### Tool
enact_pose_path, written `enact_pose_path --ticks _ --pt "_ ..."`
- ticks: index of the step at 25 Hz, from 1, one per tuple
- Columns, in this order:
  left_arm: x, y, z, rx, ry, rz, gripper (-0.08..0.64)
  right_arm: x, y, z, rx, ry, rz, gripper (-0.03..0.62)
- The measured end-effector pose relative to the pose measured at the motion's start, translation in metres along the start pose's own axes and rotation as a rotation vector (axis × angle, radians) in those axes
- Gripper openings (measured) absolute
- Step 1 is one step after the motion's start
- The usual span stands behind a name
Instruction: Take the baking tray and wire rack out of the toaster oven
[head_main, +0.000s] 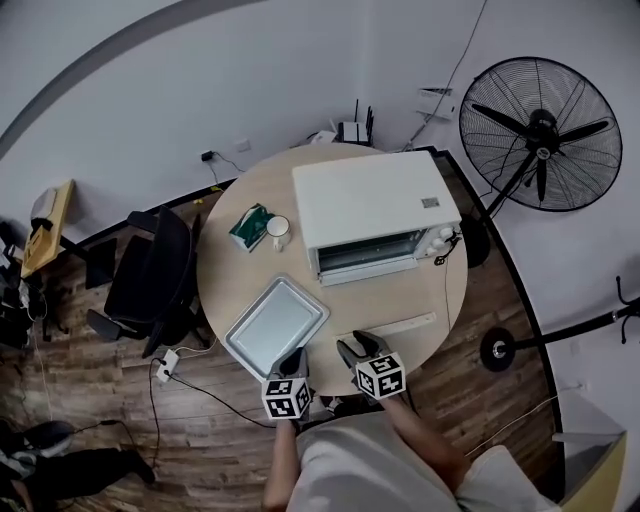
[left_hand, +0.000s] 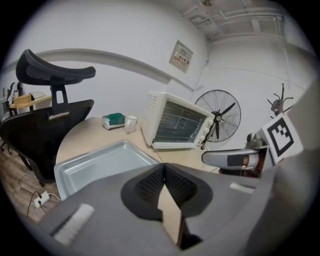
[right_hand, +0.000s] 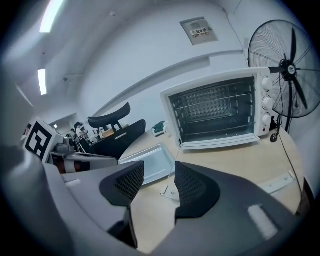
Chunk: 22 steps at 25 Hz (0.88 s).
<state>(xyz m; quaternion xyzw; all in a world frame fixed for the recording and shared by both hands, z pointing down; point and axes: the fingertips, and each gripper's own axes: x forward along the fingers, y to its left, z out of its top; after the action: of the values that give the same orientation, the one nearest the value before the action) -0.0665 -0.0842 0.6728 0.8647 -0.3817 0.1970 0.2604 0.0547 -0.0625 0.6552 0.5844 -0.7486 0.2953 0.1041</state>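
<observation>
Baking tray (head_main: 277, 325) sits at table (head_main: 420, 290) edge; left tool (left_hand: 164, 170) clenched empty, right tool (right_hand: 157, 172) released.

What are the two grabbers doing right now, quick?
Left gripper: closed, holding nothing.
Right gripper: open, holding nothing.

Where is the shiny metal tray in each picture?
Head view: the baking tray lies on the round table, below and left of the toaster oven.
Left gripper view: the baking tray is at lower left.
Right gripper view: the baking tray is just left of middle.
Shared landmark: the white toaster oven, always near the tray.
</observation>
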Motion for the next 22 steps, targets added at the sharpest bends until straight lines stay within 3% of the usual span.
enact_pose_path --ticks 10,17,19,22 --pt "-0.006 -0.003 -0.004 -0.005 0.002 0.004 0.057 -0.006 -0.001 0.000 0.010 -0.020 -0.006 0.186" --pt "-0.006 -0.010 -0.006 0.002 0.001 -0.004 0.055 -0.005 -0.015 0.008 0.004 -0.039 -0.041 0.137" --pt "-0.003 -0.014 -0.004 0.008 0.001 -0.013 0.056 -0.001 -0.026 0.018 0.032 -0.065 -0.052 0.137" --pt "0.001 -0.022 0.000 0.022 0.000 -0.031 0.055 0.010 -0.054 0.048 0.174 -0.139 -0.058 0.137"
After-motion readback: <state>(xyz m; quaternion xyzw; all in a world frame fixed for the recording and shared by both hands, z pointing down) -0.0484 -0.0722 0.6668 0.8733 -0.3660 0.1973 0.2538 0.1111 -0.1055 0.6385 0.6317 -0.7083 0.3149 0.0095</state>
